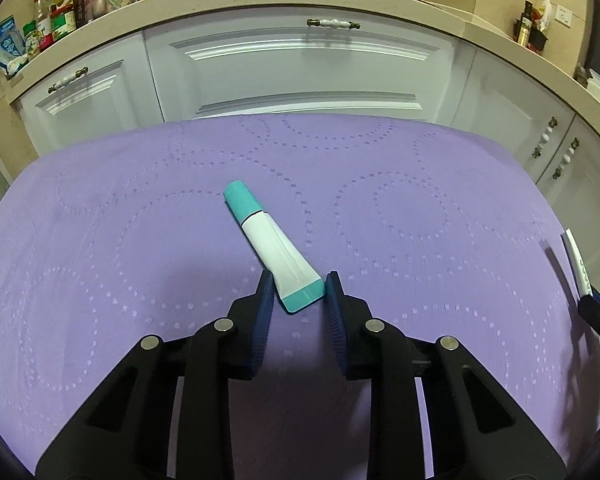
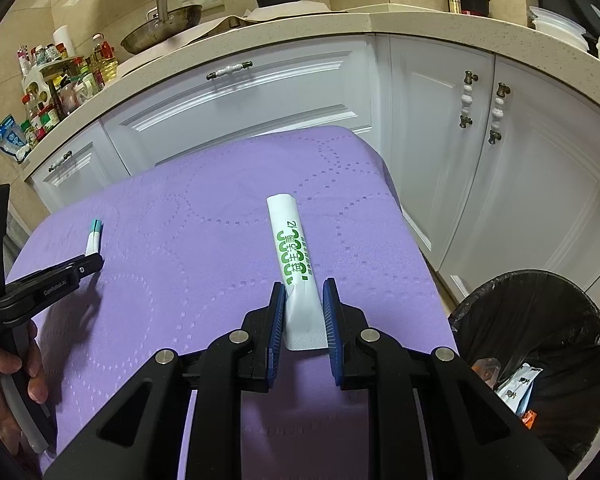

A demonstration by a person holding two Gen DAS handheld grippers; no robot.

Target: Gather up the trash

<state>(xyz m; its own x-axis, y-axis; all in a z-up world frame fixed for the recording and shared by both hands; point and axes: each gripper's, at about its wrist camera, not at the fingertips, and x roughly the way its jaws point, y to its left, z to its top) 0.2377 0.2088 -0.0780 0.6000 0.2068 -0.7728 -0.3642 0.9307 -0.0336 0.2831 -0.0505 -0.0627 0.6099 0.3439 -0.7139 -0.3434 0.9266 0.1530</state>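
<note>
Purple quilted cloth (image 1: pixel 140 240) covered the table and served as the reference surface. The left gripper (image 1: pixel 298 294) stood narrowly parted, its blue ribbed pads flanking the flat crimped end of one teal-and-white plastic tube (image 1: pixel 270 240); both pads met the tube's edges, and the tube lay near the cloth's centre, cap end pointing away. The right gripper (image 2: pixel 303 300) was clamped on the lower end of one white paper sachet with green print (image 2: pixel 290 248), which stood tilted above the cloth towards its right edge. One round bin lined with a black bag (image 2: pixel 540 352) stood on the floor just beside the cloth's right edge and held several wrappers. Count: two grippers, one tube, one sachet, one bin. A hand (image 2: pixel 4 376) gripped the left gripper's handle at the cloth's left side.
</note>
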